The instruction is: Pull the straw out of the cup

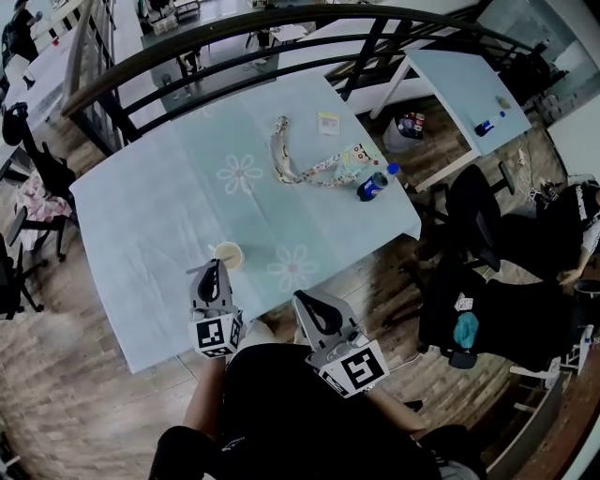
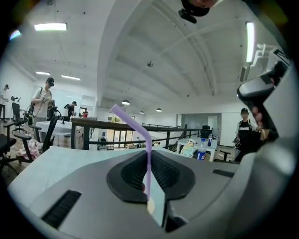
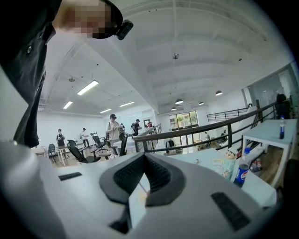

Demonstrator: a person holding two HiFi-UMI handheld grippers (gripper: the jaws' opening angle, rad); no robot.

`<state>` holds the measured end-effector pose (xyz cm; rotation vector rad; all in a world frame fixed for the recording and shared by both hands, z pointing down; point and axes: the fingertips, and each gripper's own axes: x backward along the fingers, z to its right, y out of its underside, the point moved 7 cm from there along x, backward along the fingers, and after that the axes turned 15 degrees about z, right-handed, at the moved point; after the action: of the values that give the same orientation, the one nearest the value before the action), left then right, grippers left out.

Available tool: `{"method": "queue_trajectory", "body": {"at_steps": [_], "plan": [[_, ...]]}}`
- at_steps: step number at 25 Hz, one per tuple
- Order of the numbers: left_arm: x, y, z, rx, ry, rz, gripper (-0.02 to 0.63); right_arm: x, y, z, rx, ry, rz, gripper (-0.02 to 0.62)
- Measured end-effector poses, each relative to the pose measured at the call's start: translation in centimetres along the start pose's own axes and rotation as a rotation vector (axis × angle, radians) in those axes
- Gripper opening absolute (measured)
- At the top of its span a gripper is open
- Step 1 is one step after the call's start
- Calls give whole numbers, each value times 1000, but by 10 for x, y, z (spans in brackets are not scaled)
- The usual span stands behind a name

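Observation:
A purple bendy straw (image 2: 136, 125) stands pinched between the pads of my left gripper (image 2: 148, 158); it rises above the jaws and bends off to the left, clear of any cup. From the head view, that left gripper (image 1: 211, 274) hovers just at the near side of a paper cup (image 1: 228, 255) standing on the pale blue tablecloth (image 1: 141, 225). No straw can be made out in the cup from there. My right gripper (image 1: 316, 311) hangs over the table's near edge, right of the cup, and its jaws (image 3: 144, 163) are shut with nothing between them.
A patterned lanyard (image 1: 298, 171), a small cartoon doll (image 1: 357, 159), a blue-labelled bottle (image 1: 372, 185) and a small card (image 1: 328, 123) lie at the table's far right. A curved black railing (image 1: 281, 23) runs behind; a white side table (image 1: 459, 89) and office chairs (image 1: 478, 216) stand to the right.

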<state>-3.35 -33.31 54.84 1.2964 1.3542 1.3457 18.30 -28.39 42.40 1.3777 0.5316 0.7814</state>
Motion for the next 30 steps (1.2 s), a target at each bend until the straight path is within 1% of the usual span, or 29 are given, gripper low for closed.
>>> {"method": "queue_trajectory", "body": {"at_steps": [5, 9, 12, 16, 20, 26, 30], "plan": [[8, -46, 41, -6, 20, 96, 31, 20, -11, 22, -4, -36, 16, 9], [12, -88, 78, -6, 52, 172, 31, 39, -22, 43, -5, -56, 34, 9], [17, -110, 104, -4, 64, 215, 31, 52, -25, 58, -6, -71, 36, 9], [31, -130, 135, -33, 67, 258, 32, 69, -29, 74, -3, -92, 43, 9], [53, -140, 168, -45, 68, 275, 32, 86, -32, 86, -6, -117, 54, 9], [75, -147, 206, -28, 68, 285, 32, 93, -36, 97, -17, -163, 57, 9], [85, -135, 219, -30, 63, 227, 31, 95, -37, 103, -13, -180, 64, 9]]}}
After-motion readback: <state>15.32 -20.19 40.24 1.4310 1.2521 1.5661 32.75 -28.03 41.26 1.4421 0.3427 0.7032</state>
